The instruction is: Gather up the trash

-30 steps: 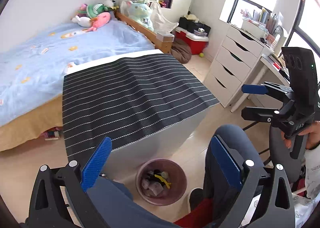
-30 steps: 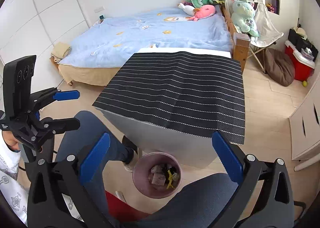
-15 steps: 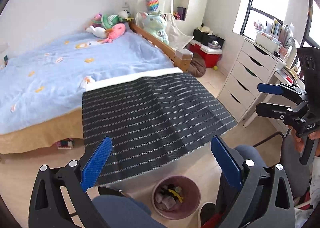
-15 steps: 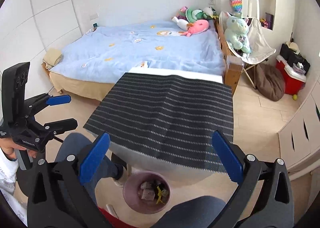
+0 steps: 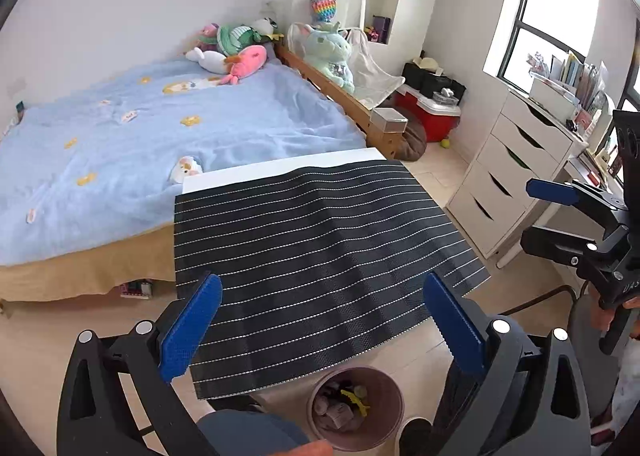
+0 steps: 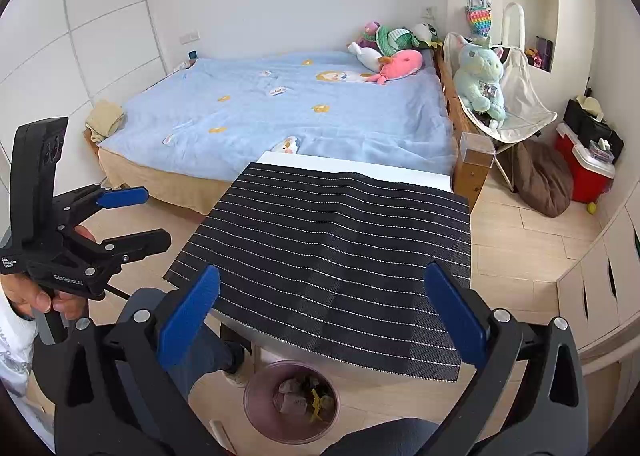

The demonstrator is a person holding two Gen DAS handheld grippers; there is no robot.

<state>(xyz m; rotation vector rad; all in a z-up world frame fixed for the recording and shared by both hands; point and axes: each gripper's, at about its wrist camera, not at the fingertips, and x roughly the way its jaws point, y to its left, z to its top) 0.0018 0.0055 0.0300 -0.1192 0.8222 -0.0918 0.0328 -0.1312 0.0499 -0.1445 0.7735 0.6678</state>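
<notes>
Both my grippers, left and right, gaped empty; bin contents indistinct, its rim cut off by my knee.

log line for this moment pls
left gripper: open, empty | right gripper: open, empty | striped mat: bare | pink bin: on floor, holds trash

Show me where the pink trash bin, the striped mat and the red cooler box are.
pink trash bin (image 6: 256,414), right wrist view, on its left rim.
striped mat (image 5: 320,252), left wrist view, on its middle.
red cooler box (image 5: 434,122), left wrist view, on its red front.
</notes>
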